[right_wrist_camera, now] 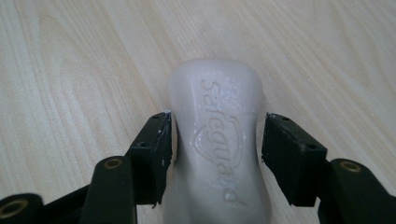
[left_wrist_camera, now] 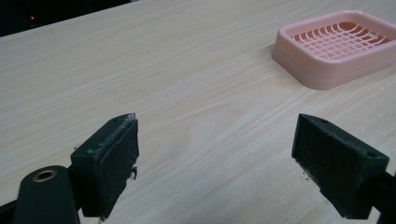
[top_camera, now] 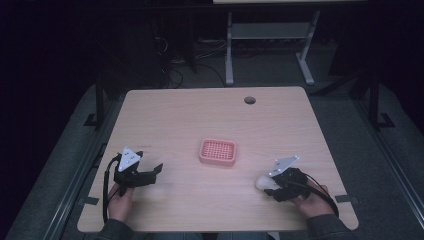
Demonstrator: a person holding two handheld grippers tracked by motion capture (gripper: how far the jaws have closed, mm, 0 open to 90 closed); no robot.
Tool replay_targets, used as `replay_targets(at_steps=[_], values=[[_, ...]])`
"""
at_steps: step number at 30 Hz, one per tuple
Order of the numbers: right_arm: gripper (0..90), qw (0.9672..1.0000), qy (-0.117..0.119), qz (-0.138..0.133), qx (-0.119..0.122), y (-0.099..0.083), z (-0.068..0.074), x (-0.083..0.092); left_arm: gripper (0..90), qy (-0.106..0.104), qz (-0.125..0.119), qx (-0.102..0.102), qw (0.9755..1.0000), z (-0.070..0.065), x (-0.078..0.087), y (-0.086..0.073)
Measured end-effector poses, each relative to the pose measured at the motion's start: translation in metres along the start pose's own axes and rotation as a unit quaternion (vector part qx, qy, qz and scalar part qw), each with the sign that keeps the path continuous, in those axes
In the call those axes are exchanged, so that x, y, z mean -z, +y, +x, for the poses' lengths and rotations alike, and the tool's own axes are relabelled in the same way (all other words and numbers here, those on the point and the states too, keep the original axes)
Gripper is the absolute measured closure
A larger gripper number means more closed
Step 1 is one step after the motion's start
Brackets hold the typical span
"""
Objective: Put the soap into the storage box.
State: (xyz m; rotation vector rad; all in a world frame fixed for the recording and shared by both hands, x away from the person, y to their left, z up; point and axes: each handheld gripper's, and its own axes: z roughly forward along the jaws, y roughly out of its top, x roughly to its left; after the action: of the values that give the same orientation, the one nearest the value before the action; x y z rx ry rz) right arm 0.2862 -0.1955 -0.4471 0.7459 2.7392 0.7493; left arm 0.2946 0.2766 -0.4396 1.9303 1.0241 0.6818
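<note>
The white soap bar (right_wrist_camera: 217, 140) lies on the wooden table (top_camera: 170, 120) at the near right, between the jaws of my right gripper (right_wrist_camera: 217, 140). Embossed lettering on its top face reads "safeguard". In the right gripper view my left-hand pad (right_wrist_camera: 156, 149) sits against the bar's waist; the right-hand pad (right_wrist_camera: 289, 154) is just beside the bar, and I cannot tell whether it touches. So the jaws stand partly closed around the soap, flanking its narrow middle, firm grip unconfirmed. In the high view the bar (top_camera: 265, 182) pokes out left of the right gripper (top_camera: 280, 184), and my right hand (top_camera: 312, 200) holds the gripper from the near side.

The pink soap dish (top_camera: 218, 152), with a grid insert, sits mid-table, well apart from the bar, to its far left. It is empty.

My left gripper (left_wrist_camera: 217, 158) hovers at the near left with jaws wide apart, nothing between them, bare wood below. The dish (left_wrist_camera: 336, 46) appears far right in the left gripper view. My left hand (top_camera: 121, 200) holds it from the near edge.
</note>
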Motion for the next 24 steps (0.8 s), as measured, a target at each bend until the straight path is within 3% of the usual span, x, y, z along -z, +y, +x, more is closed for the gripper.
replay_targets(at_steps=[17, 24], values=[[46.1, 1.0000, 0.005, 0.007, -0.004, -0.0021, -0.0006, -0.0059, 14.4, 0.002, -0.004, 0.003, 1.0000, 0.0013, 0.0014, 0.0006], [47.1, 0.9998, 0.007, 0.000, -0.021, -0.0047, 0.0000, -0.0051, 14.4, 0.000, -0.006, 0.006, 1.0000, 0.0011, 0.0005, 0.0002]])
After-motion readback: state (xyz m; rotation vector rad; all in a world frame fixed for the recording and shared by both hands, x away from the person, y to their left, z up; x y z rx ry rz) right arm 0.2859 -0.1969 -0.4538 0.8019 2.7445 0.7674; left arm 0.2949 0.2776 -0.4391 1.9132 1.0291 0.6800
